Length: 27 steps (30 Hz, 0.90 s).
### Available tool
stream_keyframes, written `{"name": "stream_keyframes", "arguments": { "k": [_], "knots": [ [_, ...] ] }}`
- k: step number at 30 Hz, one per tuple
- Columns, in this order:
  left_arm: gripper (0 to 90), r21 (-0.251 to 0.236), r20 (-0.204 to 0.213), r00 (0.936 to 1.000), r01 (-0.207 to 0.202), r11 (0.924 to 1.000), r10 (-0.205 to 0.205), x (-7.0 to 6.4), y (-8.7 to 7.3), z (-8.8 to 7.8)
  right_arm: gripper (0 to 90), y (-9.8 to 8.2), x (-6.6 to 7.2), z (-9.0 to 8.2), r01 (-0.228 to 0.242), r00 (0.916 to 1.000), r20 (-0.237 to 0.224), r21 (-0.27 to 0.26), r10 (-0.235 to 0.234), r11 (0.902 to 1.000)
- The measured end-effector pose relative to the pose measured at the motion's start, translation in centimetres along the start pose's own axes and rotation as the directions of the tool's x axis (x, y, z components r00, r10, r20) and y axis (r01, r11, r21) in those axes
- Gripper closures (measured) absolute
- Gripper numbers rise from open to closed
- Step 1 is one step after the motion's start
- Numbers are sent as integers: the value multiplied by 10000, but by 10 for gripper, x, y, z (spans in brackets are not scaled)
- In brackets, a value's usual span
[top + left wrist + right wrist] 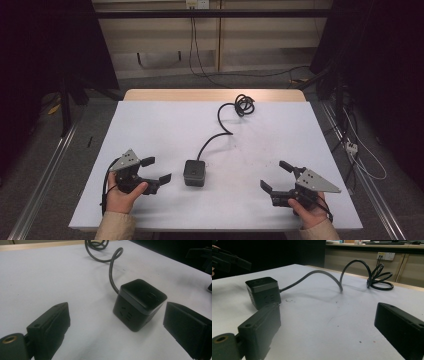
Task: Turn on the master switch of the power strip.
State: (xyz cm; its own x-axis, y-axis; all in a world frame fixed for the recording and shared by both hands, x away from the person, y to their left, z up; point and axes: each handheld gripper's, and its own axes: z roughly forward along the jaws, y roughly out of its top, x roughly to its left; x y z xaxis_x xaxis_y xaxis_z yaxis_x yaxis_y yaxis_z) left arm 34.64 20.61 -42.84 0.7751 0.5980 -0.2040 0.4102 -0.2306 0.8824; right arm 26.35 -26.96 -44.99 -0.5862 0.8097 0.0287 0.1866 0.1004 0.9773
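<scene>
Left gripper (156,170) near edge, jaws spread, just beside cube socket (194,173) at mid-table. Right gripper (276,176) also spread, well apart. Cord (220,131) trails back. Likely approach step; next: straddle cube squarely, then close.

The surface (150,130) is covered in plain white, unpatterned, with a light wood strip along its far edge. A few small dark specks mark the white near the middle. The power cube (194,173) is black throughout, with a slightly greyer band below its top face. Its cable (220,127) is black to dark grey. The left gripper (156,169) and the right gripper (275,175) are both black, each topped by a grey plate. The person's sleeves (116,226) are beige.
</scene>
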Motion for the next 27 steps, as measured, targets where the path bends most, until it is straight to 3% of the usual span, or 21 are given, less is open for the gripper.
{"name": "stream_keyframes", "arguments": {
  "k": [27],
  "knots": [
    [70,-101,-150,9997,202,9997,-204,14,-9,-12,63,0,0,0,-15,10000,8,-7,15,10000]
  ]
}}
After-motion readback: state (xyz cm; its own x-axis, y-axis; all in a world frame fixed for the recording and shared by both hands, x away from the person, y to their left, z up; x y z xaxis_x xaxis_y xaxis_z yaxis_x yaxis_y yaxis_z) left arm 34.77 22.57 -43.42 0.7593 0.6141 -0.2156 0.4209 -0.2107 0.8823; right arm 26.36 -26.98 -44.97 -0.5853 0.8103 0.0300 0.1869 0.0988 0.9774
